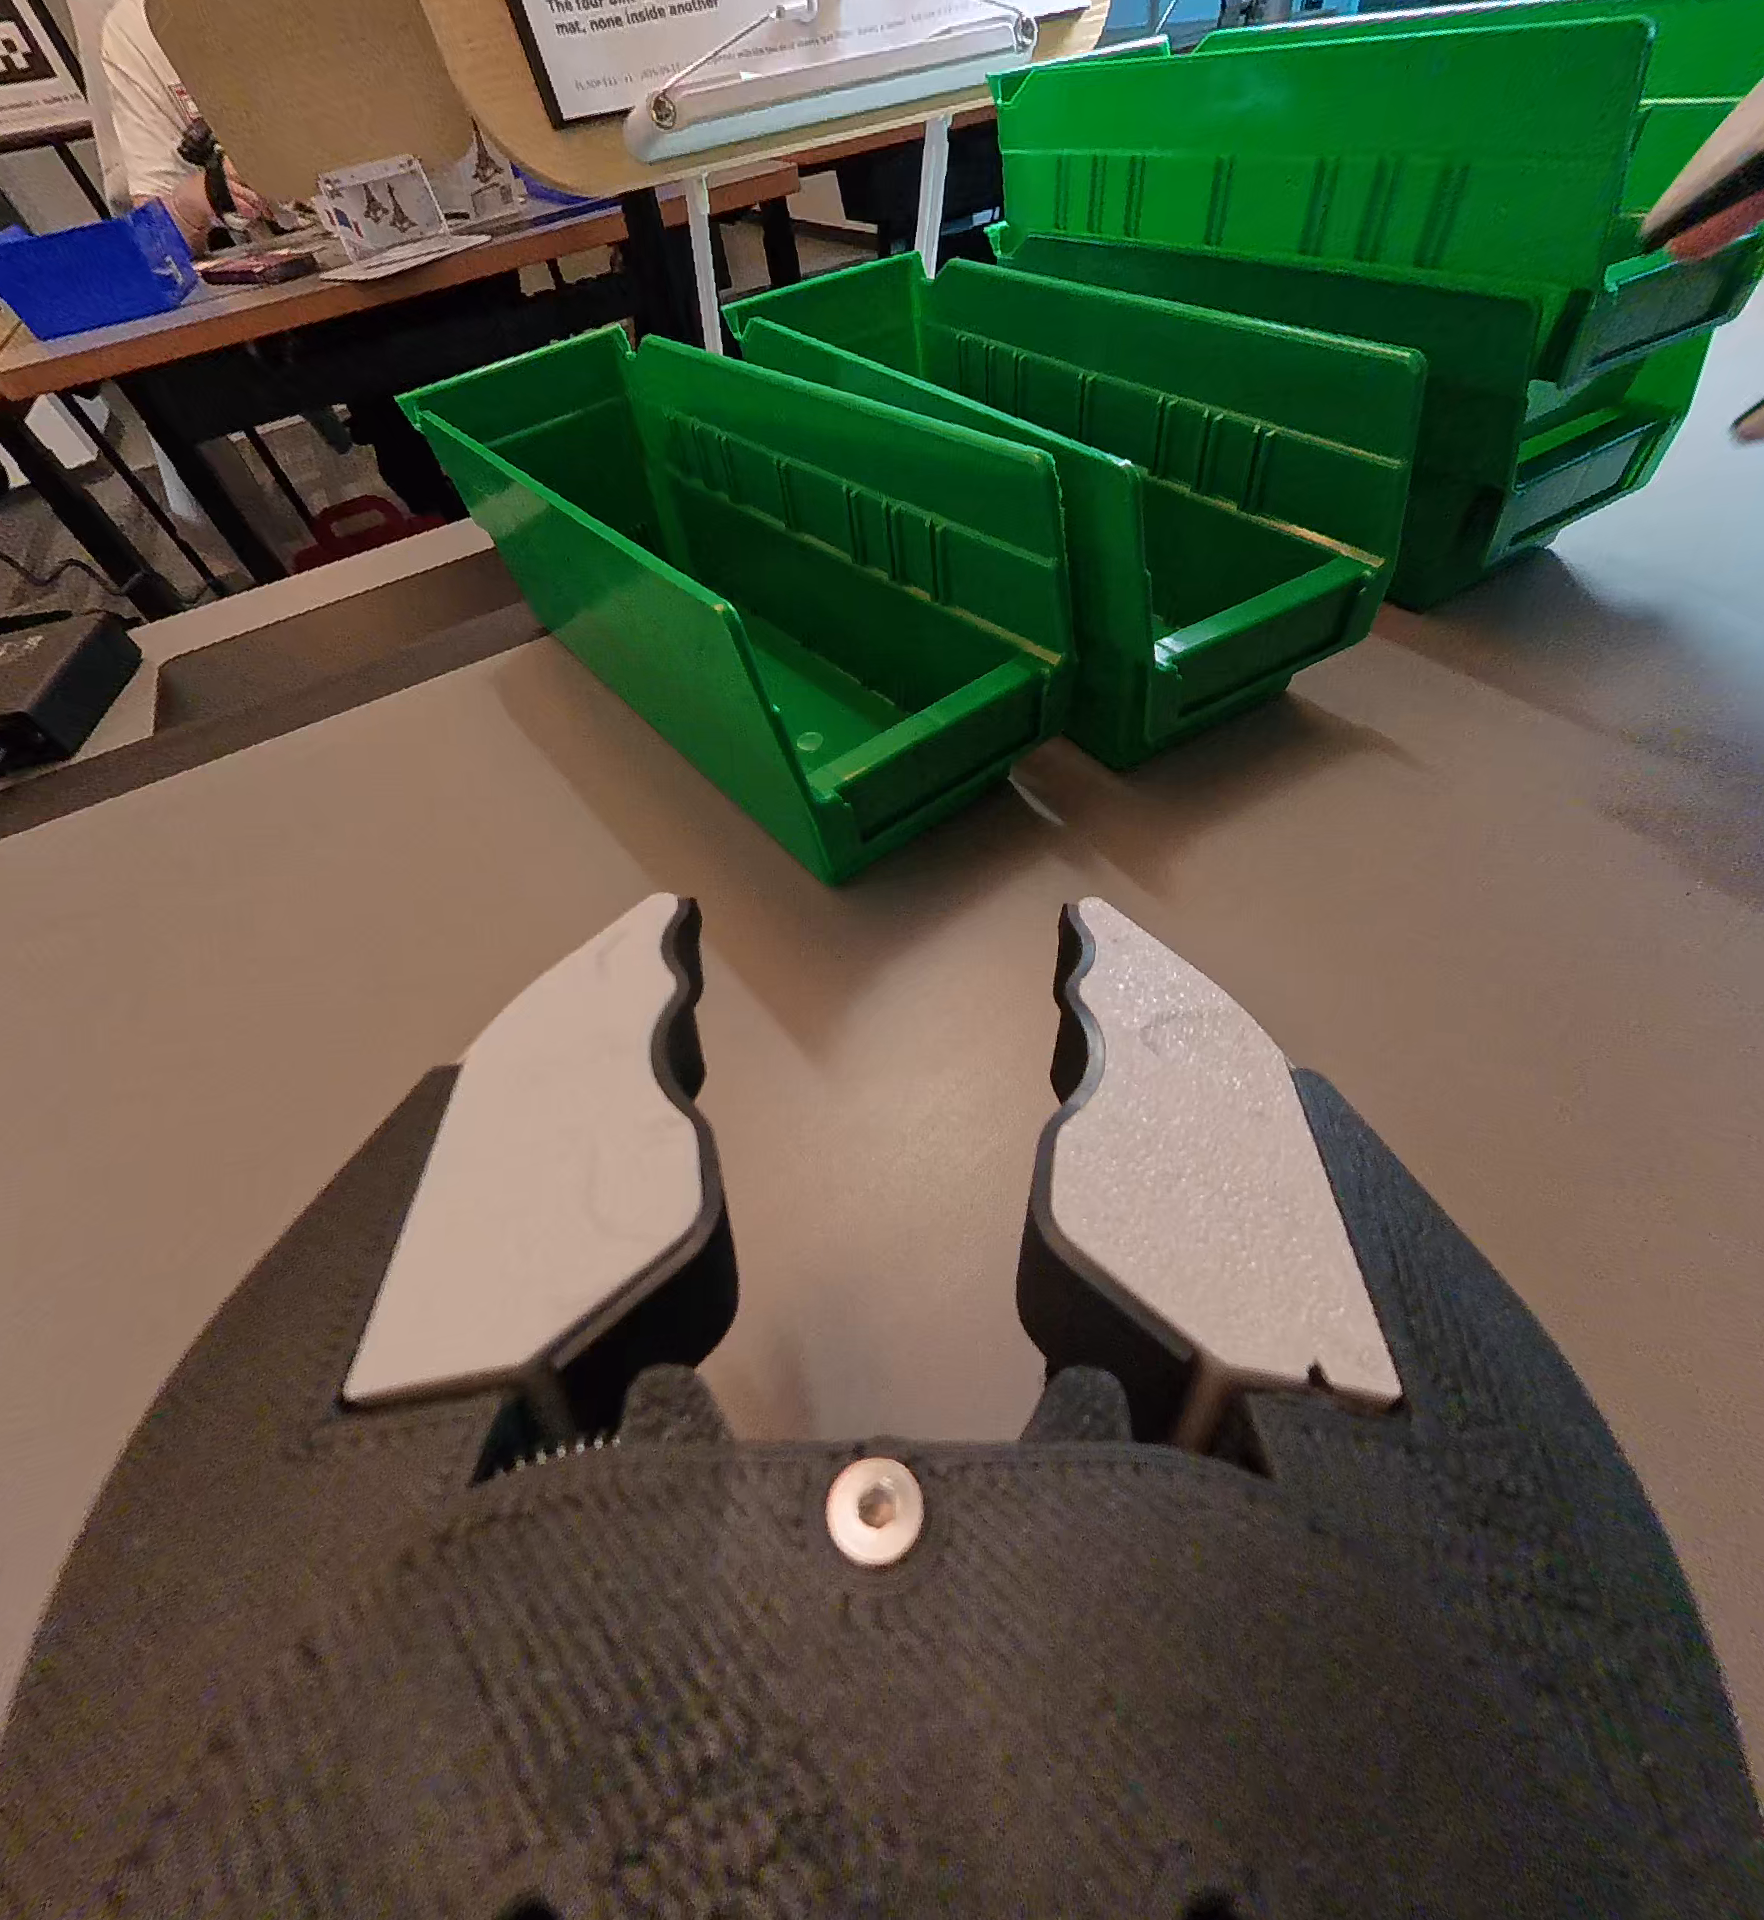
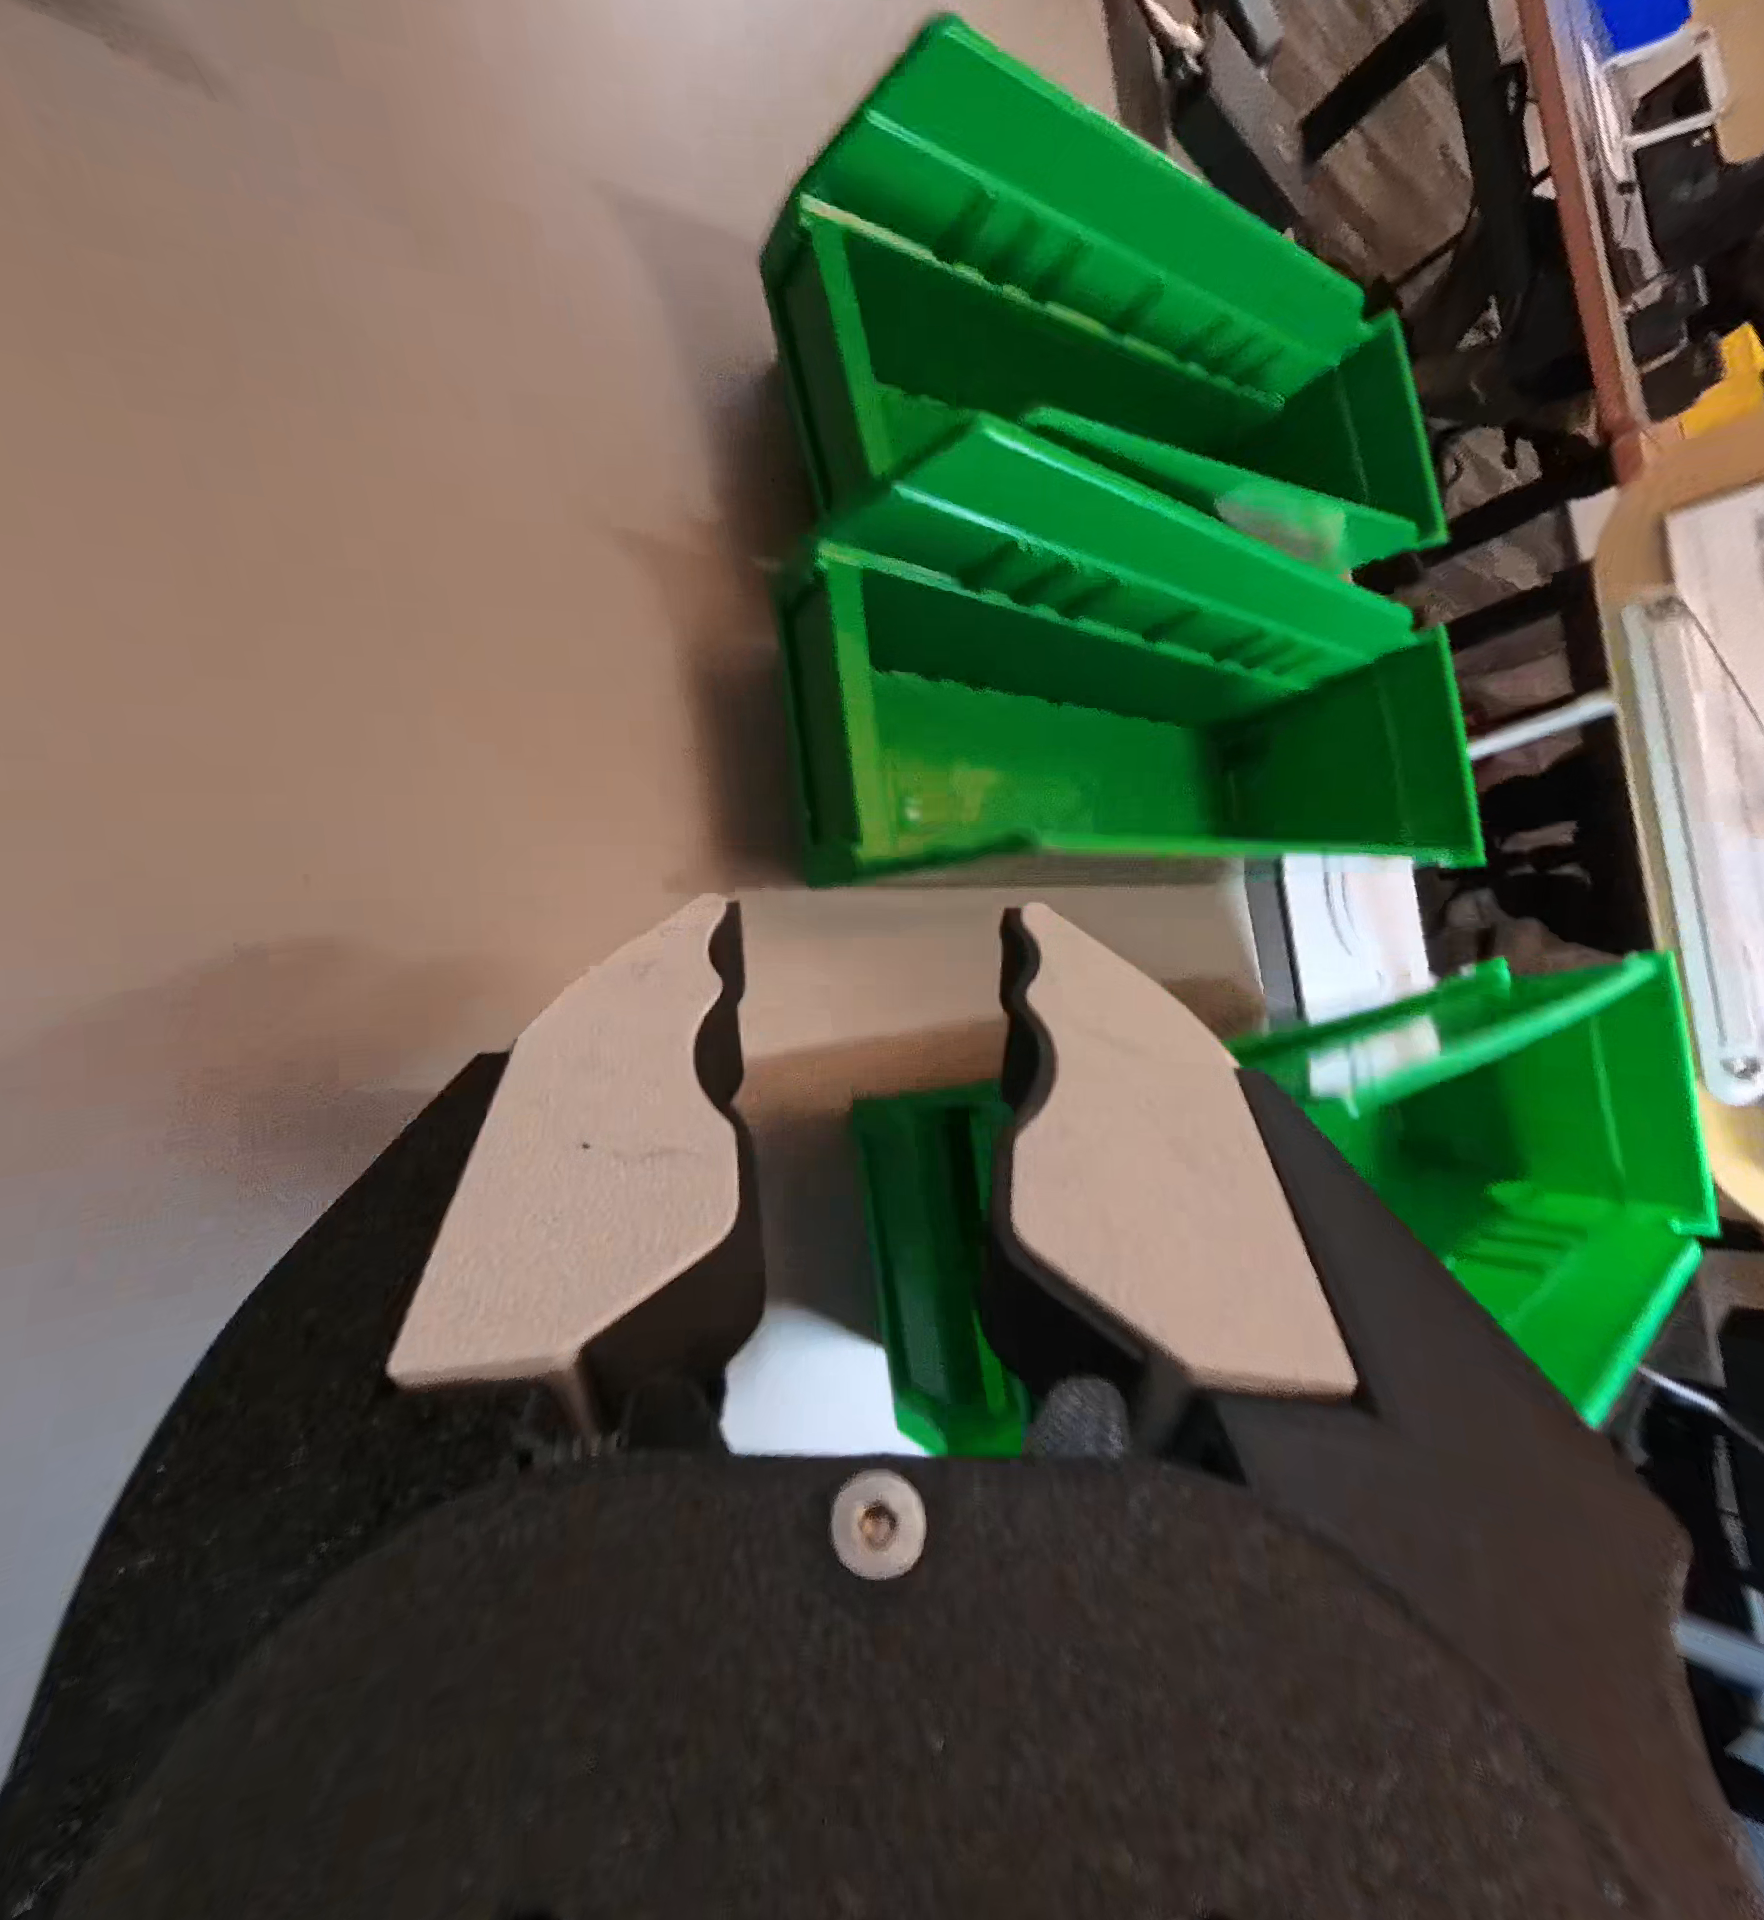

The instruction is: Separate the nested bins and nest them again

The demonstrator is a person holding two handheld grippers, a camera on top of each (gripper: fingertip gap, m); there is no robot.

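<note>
Now my left gripper (image 1: 878, 925) is released, beside the nearest bin (image 1: 753, 613); my right gripper (image 2: 870, 940) seems released around a bin's front lip (image 2: 935, 1247), so I should clench squarely.

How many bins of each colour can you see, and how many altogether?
Green bins: 4
Blue bin: 1
Total: 5

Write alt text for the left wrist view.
An open, empty left hand-held gripper hovers over a grey table, facing two separate green bins standing side by side. Behind them, at right, more green bins are stacked together.
</note>
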